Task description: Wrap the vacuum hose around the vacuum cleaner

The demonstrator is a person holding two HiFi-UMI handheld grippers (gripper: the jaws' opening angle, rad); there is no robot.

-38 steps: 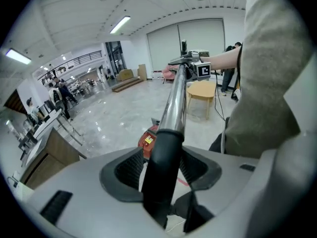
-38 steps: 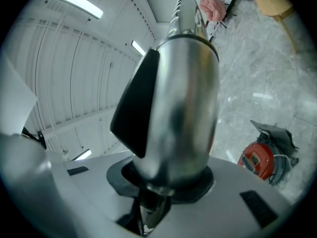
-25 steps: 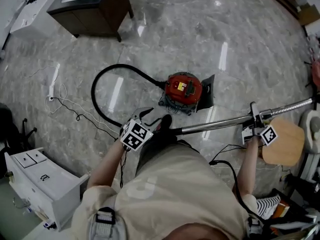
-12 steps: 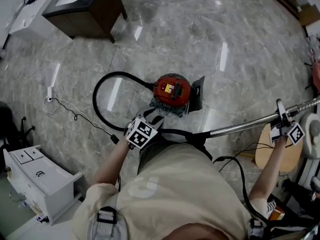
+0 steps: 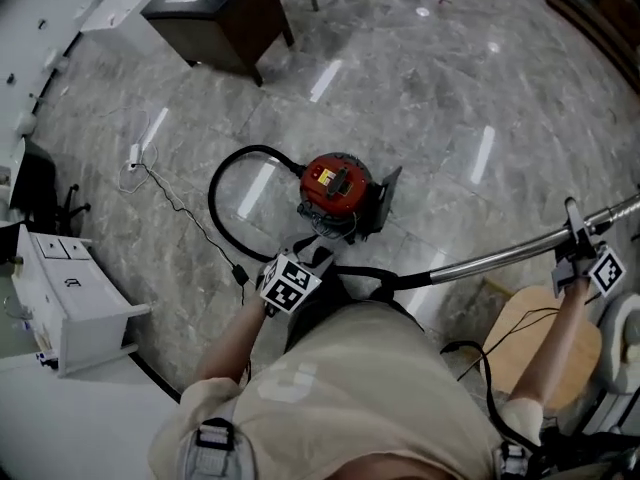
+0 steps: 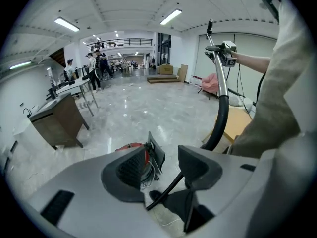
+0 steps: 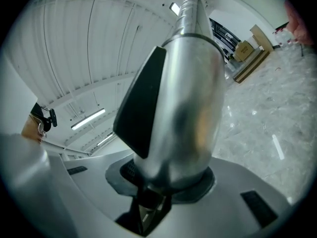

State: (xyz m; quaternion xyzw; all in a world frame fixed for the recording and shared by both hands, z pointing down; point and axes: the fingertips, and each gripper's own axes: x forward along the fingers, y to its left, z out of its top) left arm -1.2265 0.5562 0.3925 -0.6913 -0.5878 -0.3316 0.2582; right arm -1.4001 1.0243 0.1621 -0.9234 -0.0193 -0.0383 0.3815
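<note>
- The red vacuum cleaner (image 5: 335, 181) sits on the marble floor (image 5: 450, 88) at the centre of the head view, just above the person's torso.
- The black vacuum hose (image 5: 212, 198) leaves the cleaner's left side and curves out in a wide loop to the left. It then runs back down toward the person and passes right in front of the body toward the metal wand (image 5: 500, 258).
- The wand slants from centre-right up to the right edge of the head view, clear of the floor.
- The left forearm reaches up from the lower centre of the head view. Its hand tilts the left tool (image 6: 163, 155) steeply down toward the cleaner, close beside the hose.
- In the left gripper view the jaws stand about half apart. The hose crosses behind the gap and rises at the right of the frame, and neither pad presses on it.
- The right arm stretches out to the right edge of the head view, forearm raised, with the right tool (image 7: 166, 180) held about level.
- The right tool's jaws are clamped on the wand, whose tube fills the middle of the right gripper view.
- A round wooden stool (image 5: 530, 328) stands below the right arm.
- A dark cabinet (image 5: 225, 13) stands at upper left.
- A white drawer unit (image 5: 70, 298) stands at the left edge.
</note>
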